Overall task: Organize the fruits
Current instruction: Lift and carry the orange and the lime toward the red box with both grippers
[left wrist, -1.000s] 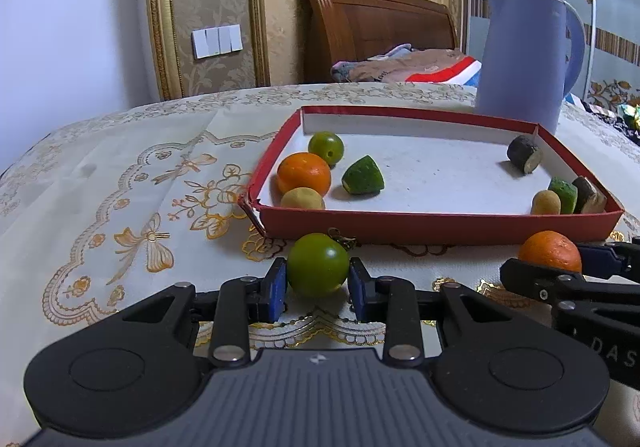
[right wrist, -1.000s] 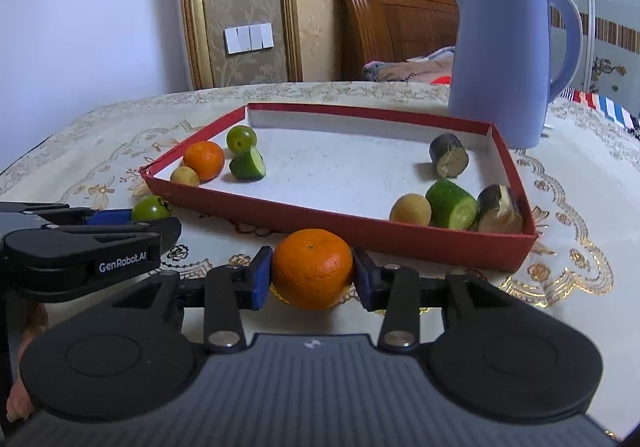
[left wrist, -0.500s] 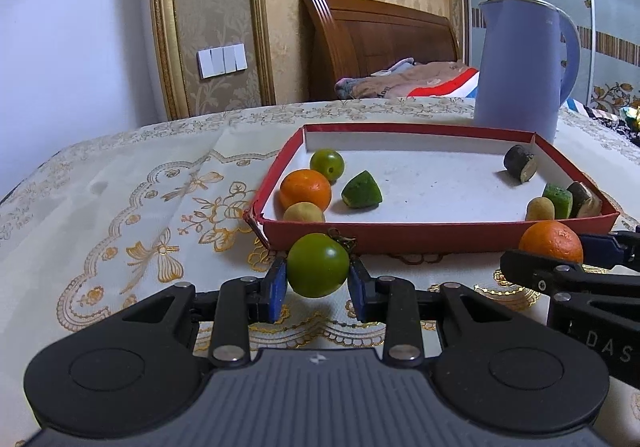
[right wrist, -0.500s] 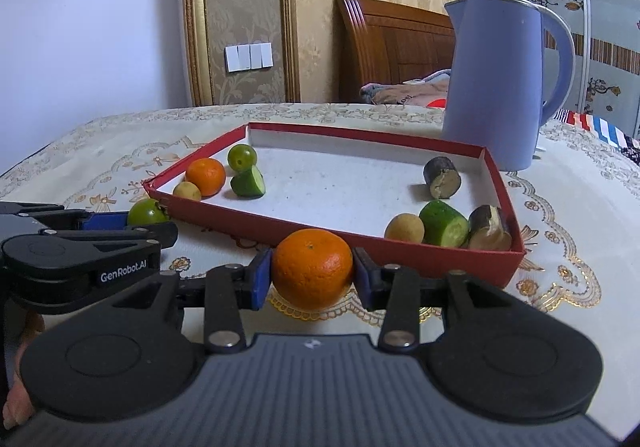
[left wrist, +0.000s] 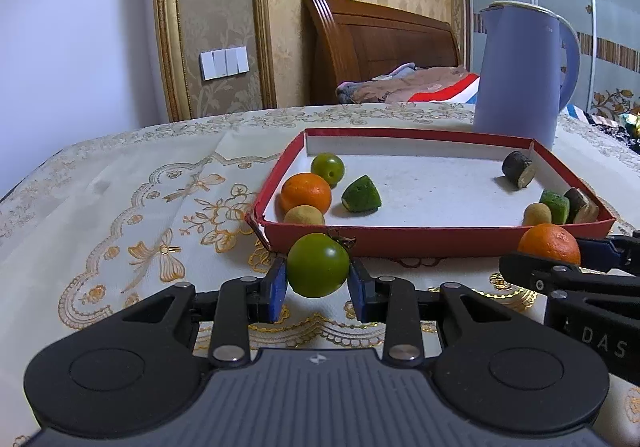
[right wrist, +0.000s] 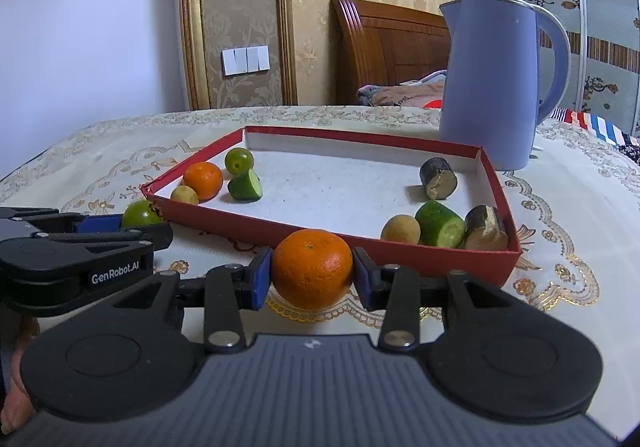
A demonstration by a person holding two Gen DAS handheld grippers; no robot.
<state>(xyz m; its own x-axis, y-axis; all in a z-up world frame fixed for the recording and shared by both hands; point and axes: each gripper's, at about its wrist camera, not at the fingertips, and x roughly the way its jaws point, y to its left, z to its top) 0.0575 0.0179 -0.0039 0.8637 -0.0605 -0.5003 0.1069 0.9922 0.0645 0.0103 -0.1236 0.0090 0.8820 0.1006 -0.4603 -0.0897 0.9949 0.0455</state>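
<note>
Left gripper (left wrist: pixel 318 283) clamped on a green tomato (left wrist: pixel 318 265), blue pads pressed to both its sides, held off the embroidered tablecloth (left wrist: pixel 120 207) just short of the near wall of the red tray (left wrist: pixel 440 241). Right gripper (right wrist: pixel 313 279) squeezed tight on an orange (right wrist: pixel 313 268), likewise held just before the tray's front edge. The two grippers side by side, close together. Inside the tray, left corner: a second orange (left wrist: pixel 306 193), a small green tomato (left wrist: pixel 328 168), a tan round fruit (left wrist: pixel 304 215), a green cucumber wedge (left wrist: pixel 362 194). Right side: another tan fruit (right wrist: pixel 401 229), a cucumber chunk (right wrist: pixel 440 223), two dark-skinned cut pieces (right wrist: pixel 438 178), kind unclear. Lavender kettle (right wrist: pixel 492 83) stands just behind the tray's far right corner.
</note>
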